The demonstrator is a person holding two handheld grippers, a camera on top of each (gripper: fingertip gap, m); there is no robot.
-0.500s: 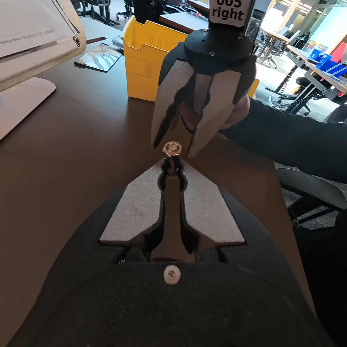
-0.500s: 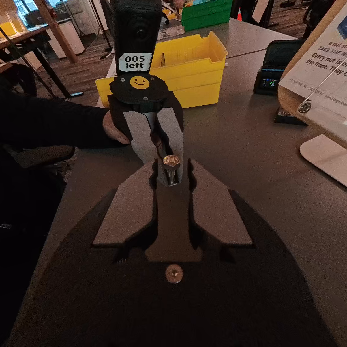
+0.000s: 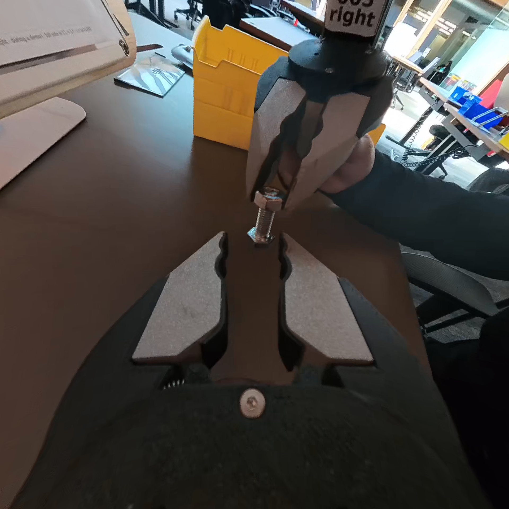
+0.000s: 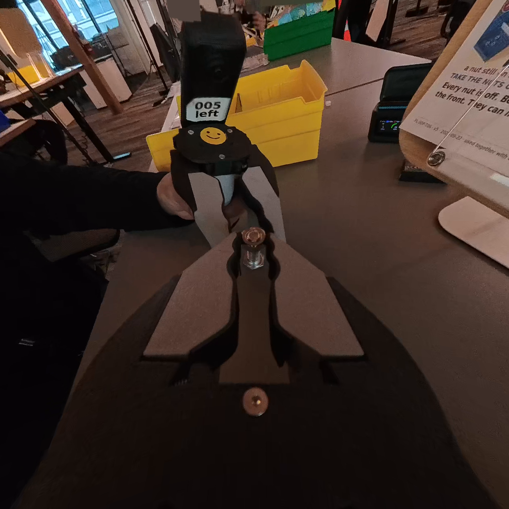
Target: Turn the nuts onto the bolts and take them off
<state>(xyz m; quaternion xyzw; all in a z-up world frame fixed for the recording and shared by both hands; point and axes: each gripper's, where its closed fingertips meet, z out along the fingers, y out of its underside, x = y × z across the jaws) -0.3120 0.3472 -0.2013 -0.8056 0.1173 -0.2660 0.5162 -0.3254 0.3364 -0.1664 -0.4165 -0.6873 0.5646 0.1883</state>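
Grey pads of the left claw (image 3: 252, 239) stand spread apart, released, just short of the nut (image 3: 260, 236) at the bolt's (image 3: 264, 220) lower end. Beyond it the right claw (image 3: 271, 199) is clenched on the bolt's head, holding the bolt upright over the brown table (image 3: 124, 192). Behind sits a yellow bin (image 3: 223, 91).

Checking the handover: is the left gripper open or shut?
Open. The left gripper fingers stand apart, clear of the bolt, which the right gripper holds.
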